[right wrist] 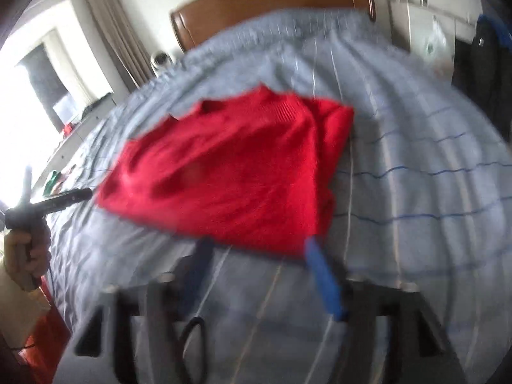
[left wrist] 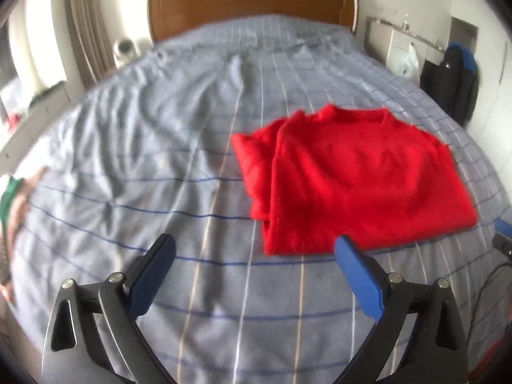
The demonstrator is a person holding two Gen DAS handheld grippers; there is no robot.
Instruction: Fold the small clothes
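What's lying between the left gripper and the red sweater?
Nothing but bare striped bedsheet separates the open left gripper from the folded red sweater, as seen in the left wrist view.

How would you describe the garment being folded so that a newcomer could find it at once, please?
Start at the bed with the brown wooden headboard and grey-blue checked cover. The red sweater lies partly folded on it, toward the near side. It is the only bright red item on the cover.

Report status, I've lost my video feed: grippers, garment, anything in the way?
Left gripper open, holding nothing. Right gripper open at red sweater's near edge. Sweater partly folded on bed. Nothing in the way.
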